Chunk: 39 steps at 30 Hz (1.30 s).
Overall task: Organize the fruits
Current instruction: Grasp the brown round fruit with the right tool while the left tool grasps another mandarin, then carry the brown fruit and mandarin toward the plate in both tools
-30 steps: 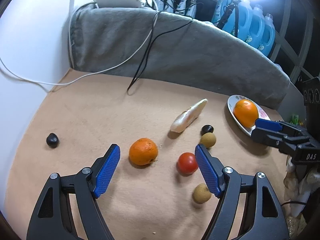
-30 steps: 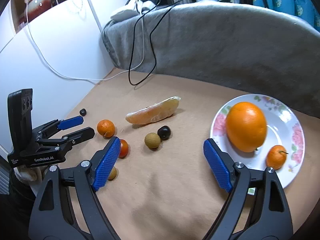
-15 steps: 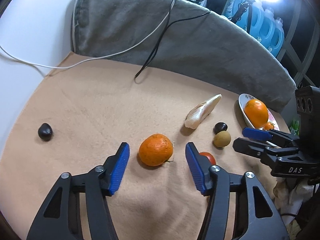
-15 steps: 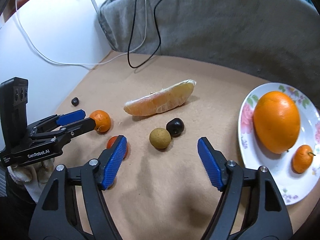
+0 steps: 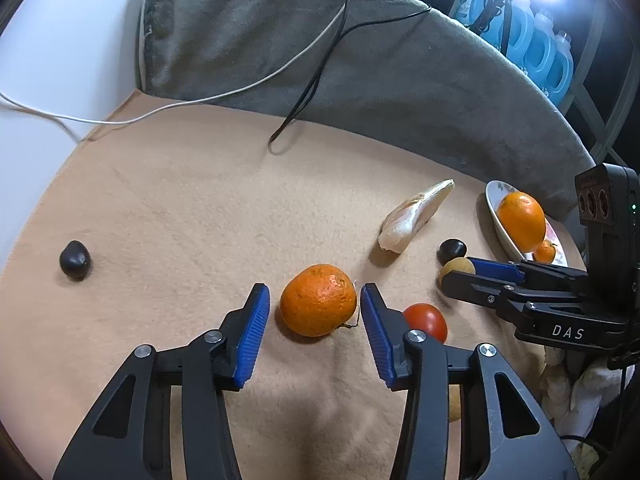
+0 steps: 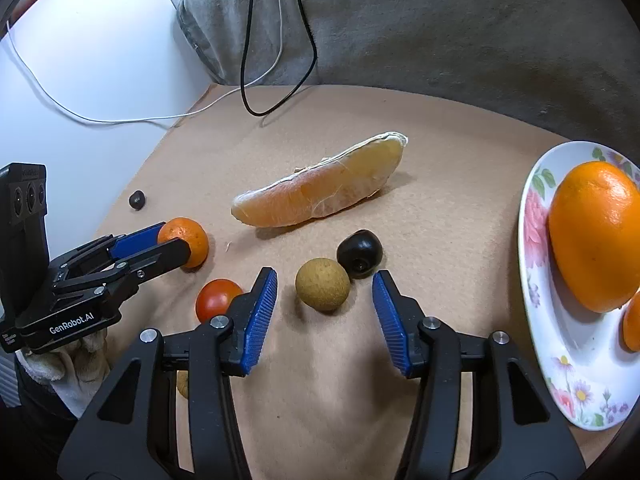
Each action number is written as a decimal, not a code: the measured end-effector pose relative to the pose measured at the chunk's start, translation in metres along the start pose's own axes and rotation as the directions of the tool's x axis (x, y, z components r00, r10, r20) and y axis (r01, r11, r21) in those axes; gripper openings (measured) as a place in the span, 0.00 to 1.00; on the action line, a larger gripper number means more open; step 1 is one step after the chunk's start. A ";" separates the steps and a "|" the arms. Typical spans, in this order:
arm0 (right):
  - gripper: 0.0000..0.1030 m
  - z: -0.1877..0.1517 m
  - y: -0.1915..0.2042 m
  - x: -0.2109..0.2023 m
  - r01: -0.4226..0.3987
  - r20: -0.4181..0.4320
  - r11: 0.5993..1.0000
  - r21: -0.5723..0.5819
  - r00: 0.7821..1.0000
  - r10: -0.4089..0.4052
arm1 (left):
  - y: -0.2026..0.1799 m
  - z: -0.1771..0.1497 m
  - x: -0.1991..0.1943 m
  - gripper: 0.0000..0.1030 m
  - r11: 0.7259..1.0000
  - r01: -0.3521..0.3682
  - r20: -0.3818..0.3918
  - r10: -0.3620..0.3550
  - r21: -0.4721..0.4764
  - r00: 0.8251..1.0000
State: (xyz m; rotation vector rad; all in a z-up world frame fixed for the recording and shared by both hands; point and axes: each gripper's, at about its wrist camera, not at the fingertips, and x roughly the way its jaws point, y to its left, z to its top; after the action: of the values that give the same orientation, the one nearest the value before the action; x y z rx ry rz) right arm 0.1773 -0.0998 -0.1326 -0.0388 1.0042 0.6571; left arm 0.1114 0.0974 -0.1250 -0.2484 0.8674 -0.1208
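My left gripper (image 5: pixel 316 300) is open with its blue pads on either side of a mandarin (image 5: pixel 318 300) on the tan cloth; small gaps show on both sides. My right gripper (image 6: pixel 324 292) is open around a tan longan (image 6: pixel 322 284), with a dark round fruit (image 6: pixel 359 253) just beyond it. A red tomato (image 6: pixel 216 298) lies left of the right gripper. A peeled pomelo segment (image 6: pixel 320 196) lies further back. A floral plate (image 6: pixel 560 380) at the right holds a large orange (image 6: pixel 596 236) and a small mandarin (image 6: pixel 632 326).
A second dark fruit (image 5: pixel 74 259) lies alone at the far left. Another tan longan (image 6: pixel 182 384) sits under the right gripper's left finger. A grey blanket (image 5: pixel 360 60) with black and white cables rims the back. A white wall stands at the left.
Both grippers moved forward and down. The left gripper narrowed around the mandarin. The right gripper swung left from the plate and narrowed around the longan.
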 end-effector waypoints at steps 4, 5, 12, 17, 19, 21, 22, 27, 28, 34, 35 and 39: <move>0.48 0.002 0.000 0.003 0.005 -0.002 1.000 -0.003 1.000 -0.005 | -0.001 0.000 0.003 0.41 1.000 0.003 -0.006 -0.003 0.006 1.000; 0.48 0.002 0.000 0.004 0.007 -0.003 1.000 -0.001 1.000 -0.007 | -0.001 0.001 0.004 0.40 1.000 0.003 -0.007 -0.003 0.009 1.000; 0.38 0.003 0.000 0.004 0.027 -0.005 1.000 -0.010 1.000 -0.027 | -0.005 0.001 0.008 0.37 1.000 -0.001 -0.010 0.001 0.026 1.000; 0.34 0.002 0.001 0.004 0.021 -0.005 1.000 -0.012 1.000 -0.021 | -0.005 0.001 0.007 0.37 1.000 -0.002 -0.009 0.002 0.027 1.000; 0.28 0.002 0.002 0.003 0.015 -0.008 1.000 -0.010 1.000 -0.015 | -0.006 0.001 0.006 0.37 1.000 -0.006 -0.006 0.006 0.028 1.000; 0.28 0.002 0.004 0.001 0.012 -0.008 1.000 -0.014 1.000 -0.012 | -0.006 0.001 0.004 0.36 1.000 -0.009 -0.002 0.009 0.027 1.000; 0.28 0.001 0.005 0.001 0.012 -0.008 1.000 -0.020 1.000 -0.012 | -0.006 0.001 0.003 0.36 1.000 -0.009 0.000 0.009 0.027 1.000; 0.28 -0.001 0.005 -0.002 -0.001 -0.003 1.000 -0.019 1.000 0.001 | -0.011 0.001 -0.005 0.36 0.999 -0.011 0.014 0.011 0.032 1.000; 0.28 -0.001 0.006 -0.004 -0.004 0.000 1.000 -0.018 1.000 0.004 | -0.012 0.001 -0.007 0.36 0.999 -0.010 0.016 0.009 0.033 1.000; 0.28 -0.004 0.005 -0.022 -0.016 0.036 1.000 -0.017 0.999 0.017 | -0.023 0.001 -0.020 0.36 0.999 0.000 0.040 -0.002 0.053 0.999; 0.28 -0.004 0.005 -0.025 -0.017 0.043 1.000 -0.017 0.999 0.018 | -0.025 0.001 -0.022 0.36 0.998 0.002 0.043 -0.004 0.057 0.999; 0.28 -0.007 0.004 -0.040 -0.016 0.070 1.000 -0.011 0.997 0.017 | -0.035 0.000 -0.028 0.36 0.997 0.014 0.053 -0.018 0.072 0.998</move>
State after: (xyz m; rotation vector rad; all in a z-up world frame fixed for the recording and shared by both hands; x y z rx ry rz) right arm 0.1556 -0.1187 -0.1032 -0.0168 0.9345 0.6748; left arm 0.0933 0.0697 -0.0954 -0.1912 0.8062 -0.1591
